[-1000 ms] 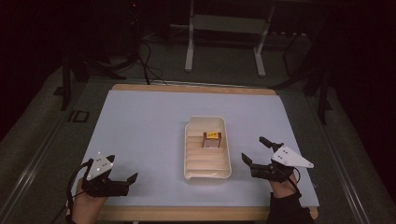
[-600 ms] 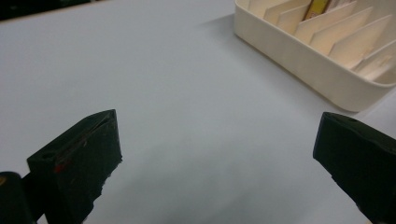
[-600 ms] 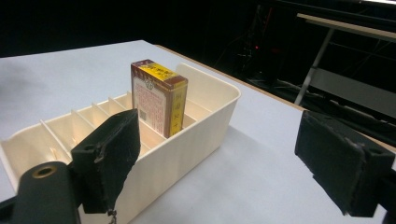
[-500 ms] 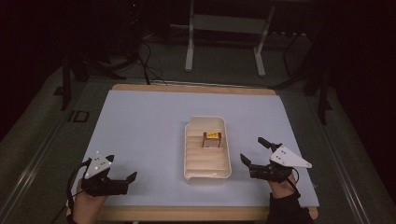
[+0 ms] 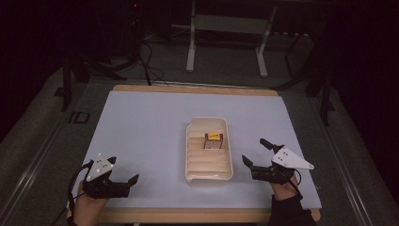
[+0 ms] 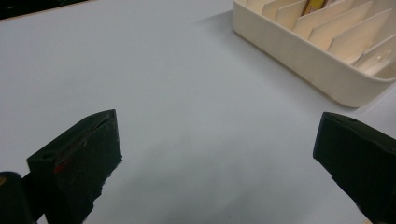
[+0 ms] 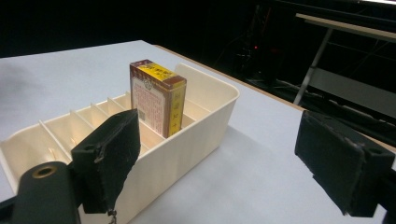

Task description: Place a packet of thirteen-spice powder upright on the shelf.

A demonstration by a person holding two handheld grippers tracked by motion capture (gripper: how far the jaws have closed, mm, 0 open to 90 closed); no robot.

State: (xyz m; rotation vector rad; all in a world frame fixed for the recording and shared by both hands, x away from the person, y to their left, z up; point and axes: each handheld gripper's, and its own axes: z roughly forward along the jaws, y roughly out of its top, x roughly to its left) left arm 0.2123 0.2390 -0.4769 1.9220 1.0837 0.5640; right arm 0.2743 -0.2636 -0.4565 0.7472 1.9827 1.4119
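A cream tray (image 5: 210, 177) with several dividers lies at the middle of the white table top. A small red and yellow box (image 5: 212, 141) stands upright in one of its far slots. My right gripper (image 5: 252, 149) hovers just right of the tray, open and empty. In the right gripper view its jaws (image 7: 219, 140) stand wide apart, with the box (image 7: 156, 95) and the tray wall (image 7: 187, 144) close ahead on the left. My left gripper (image 5: 125, 170) is open near the front left edge. Its own view (image 6: 218, 126) faces bare table, with the tray (image 6: 299, 56) at the upper right.
A white sheet (image 5: 150, 122) covers the table, and a wooden edge (image 5: 188, 215) runs along the front. Behind the table stands a metal frame (image 5: 226, 23) on a dark floor, with cables to the left.
Both hands have drifted slightly toward the near edge. The jaws stay open. The tray and the box have not moved.
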